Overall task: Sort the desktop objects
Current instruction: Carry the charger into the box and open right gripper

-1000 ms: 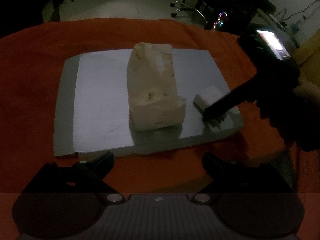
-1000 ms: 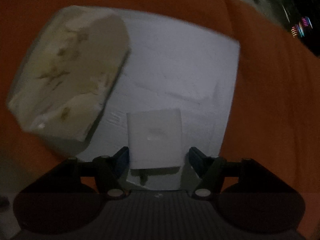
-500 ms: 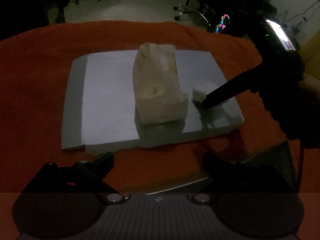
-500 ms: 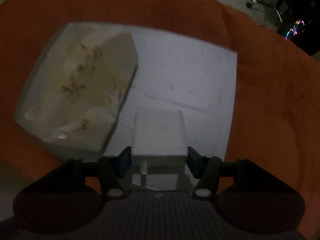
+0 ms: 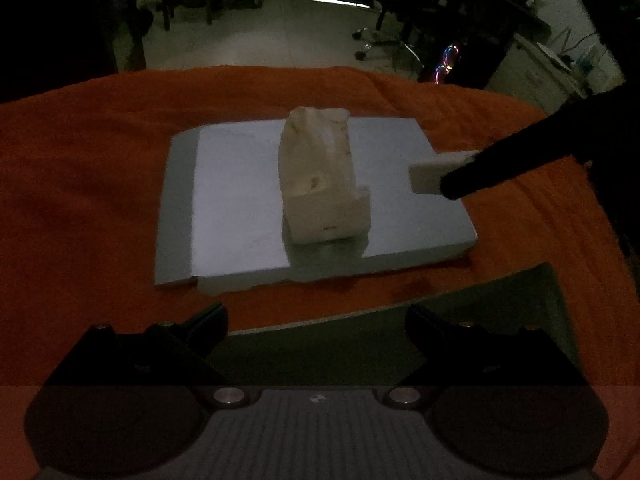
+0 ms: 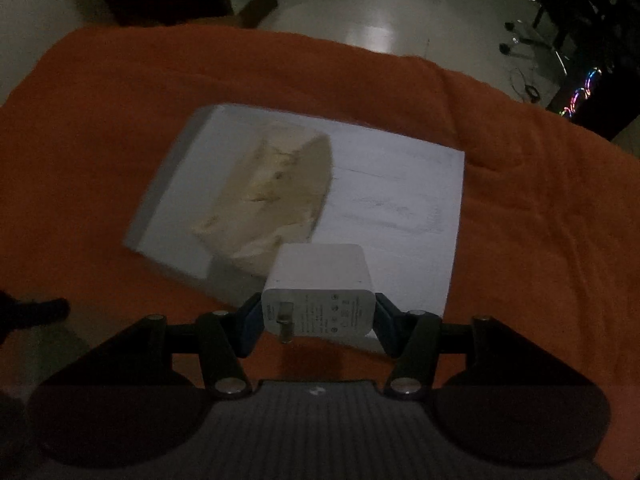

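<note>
My right gripper is shut on a white charger block and holds it in the air above the near right part of a grey pad. In the left wrist view the charger block hangs over the pad's right edge, held by the dark right gripper. A cream tissue pack lies in the middle of the grey pad; in the right wrist view the tissue pack is left of the block. My left gripper stands open near the table's front edge, with nothing between its fingers.
An orange cloth covers the table. A dark flat sheet lies on the cloth at the front right. Beyond the far edge are floor, office chairs and a glowing computer case. The room is dim.
The right gripper has lifted the charger block off the pad and drawn it back to the right. The left gripper has pulled back and risen, still open.
</note>
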